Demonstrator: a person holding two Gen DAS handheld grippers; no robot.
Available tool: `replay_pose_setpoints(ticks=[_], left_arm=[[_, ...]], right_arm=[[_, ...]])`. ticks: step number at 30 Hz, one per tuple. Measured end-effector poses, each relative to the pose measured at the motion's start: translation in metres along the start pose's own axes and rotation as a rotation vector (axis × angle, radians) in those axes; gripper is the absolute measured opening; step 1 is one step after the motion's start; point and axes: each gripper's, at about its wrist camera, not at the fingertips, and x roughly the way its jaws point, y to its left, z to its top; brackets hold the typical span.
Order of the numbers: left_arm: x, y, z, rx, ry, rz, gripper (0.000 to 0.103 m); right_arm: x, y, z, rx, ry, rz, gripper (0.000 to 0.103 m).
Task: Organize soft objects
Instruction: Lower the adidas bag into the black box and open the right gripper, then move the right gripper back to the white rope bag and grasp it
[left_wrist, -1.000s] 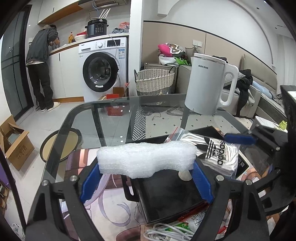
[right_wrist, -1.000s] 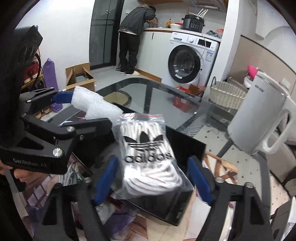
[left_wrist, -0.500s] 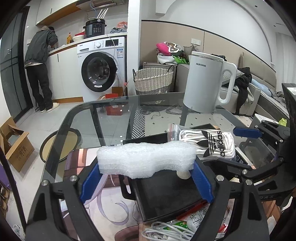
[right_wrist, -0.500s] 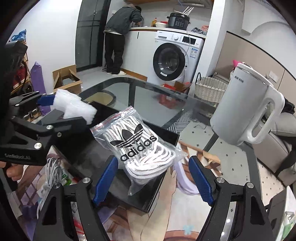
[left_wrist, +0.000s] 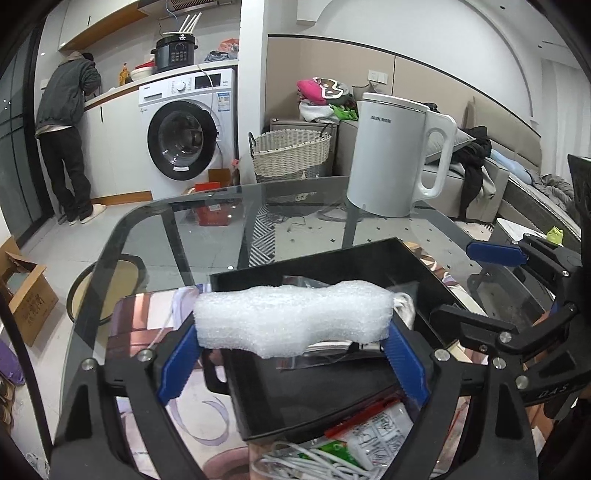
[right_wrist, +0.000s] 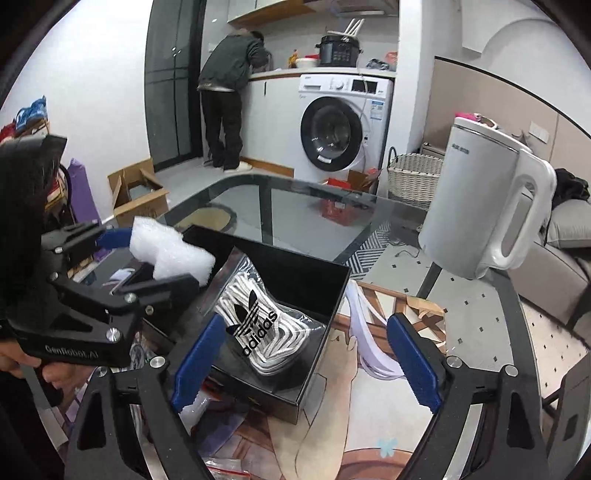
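Note:
My left gripper (left_wrist: 293, 352) is shut on a white foam piece (left_wrist: 291, 317) and holds it above the near part of a black box (left_wrist: 325, 266). The foam also shows in the right wrist view (right_wrist: 170, 254), at the box's left edge. A clear Adidas bag of white laces (right_wrist: 258, 325) lies inside the black box (right_wrist: 306, 266). My right gripper (right_wrist: 306, 362) is open and empty, just above and in front of the box, with the bag beyond its left finger. In the left wrist view the foam hides most of the bag.
A white electric kettle (left_wrist: 395, 155) stands on the glass table (left_wrist: 207, 221) beyond the box. White cables and small packets (left_wrist: 343, 450) lie in front of the box. A patterned mat (right_wrist: 369, 424) covers the near table. A person (right_wrist: 229, 92) stands by the washing machine (right_wrist: 340, 125).
My right gripper let go of the Adidas bag, which now lies in the black box, and drew back open. My left gripper still holds the foam, now over the box.

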Motion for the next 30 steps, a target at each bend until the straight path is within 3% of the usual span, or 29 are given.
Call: replay_pose_setpoints(ticks=[3,10,19,30], left_arm=[[-0.001,-0.001,-0.001,-0.007,0.003,0.004,0.103],[-0.016,0.002,-0.006,-0.026,0.001,-0.008,0.103],[-0.044,0.001,-0.026,-0.031,-0.013,0.040,0.103],[-0.064,-0.006,-0.045,-0.019,-0.005,0.061,0.103]], right_arm=[[-0.007,-0.002,-0.002,0.030,-0.014,0.028,0.101],[-0.021,-0.004,-0.013,0.069,-0.004,0.055,0.102],[-0.045,-0.011,-0.032,0.080,0.004,0.053,0.102],[-0.061,0.001,-0.063,0.060,0.071,0.086,0.102]])
